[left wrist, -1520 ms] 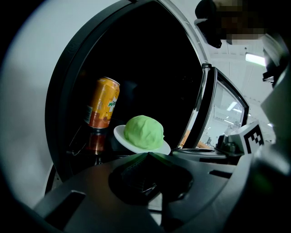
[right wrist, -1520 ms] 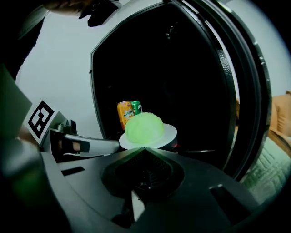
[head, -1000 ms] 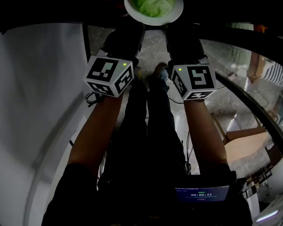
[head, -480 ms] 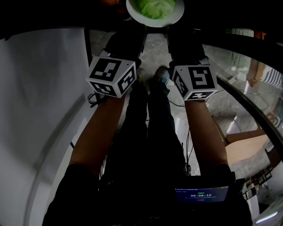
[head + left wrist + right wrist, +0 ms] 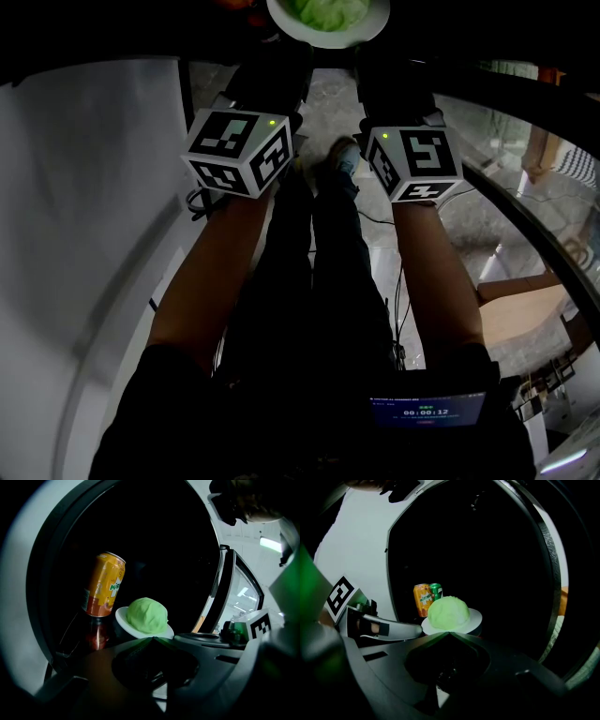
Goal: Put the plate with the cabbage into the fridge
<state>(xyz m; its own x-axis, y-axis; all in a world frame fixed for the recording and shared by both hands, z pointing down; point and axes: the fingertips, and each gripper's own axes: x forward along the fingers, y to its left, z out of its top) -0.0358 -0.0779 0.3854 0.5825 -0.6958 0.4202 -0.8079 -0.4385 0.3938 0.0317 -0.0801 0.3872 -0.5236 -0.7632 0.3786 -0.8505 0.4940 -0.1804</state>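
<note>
A white plate with a pale green cabbage hangs at the top edge of the head view, at the dark fridge opening. My left gripper is shut on the plate's near rim, with the cabbage just beyond its jaw tips. My right gripper is shut on the same plate from the other side, the cabbage right ahead. In the head view only their marker cubes show clearly; the jaw tips are lost in the dark.
An orange can stands inside the fridge, just left of the plate, with a green can beside it. A white fridge panel fills the left. A wooden box sits on the floor at right.
Both grippers and the plate have moved slightly forward toward the fridge; less of the plate shows at the head view's top edge.
</note>
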